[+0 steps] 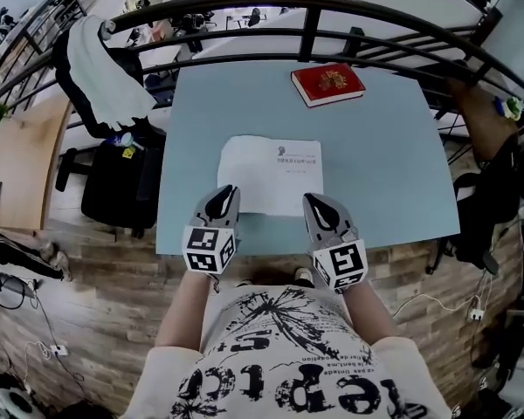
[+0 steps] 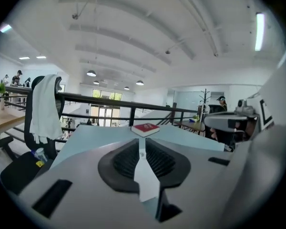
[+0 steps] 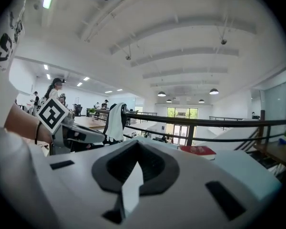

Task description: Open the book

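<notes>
Left gripper [image 1: 230, 189] barely cracked, right gripper [image 1: 311, 198] pressed together, both empty. Red book [image 1: 328, 84] far ahead, so I'd reach out, spread wider and catch the cover edge.

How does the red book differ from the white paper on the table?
The red book is thick; the white paper is thin. The red book lies askew at the far edge; the white paper lies nearer the person. Both lie flat on the blue table.
</notes>
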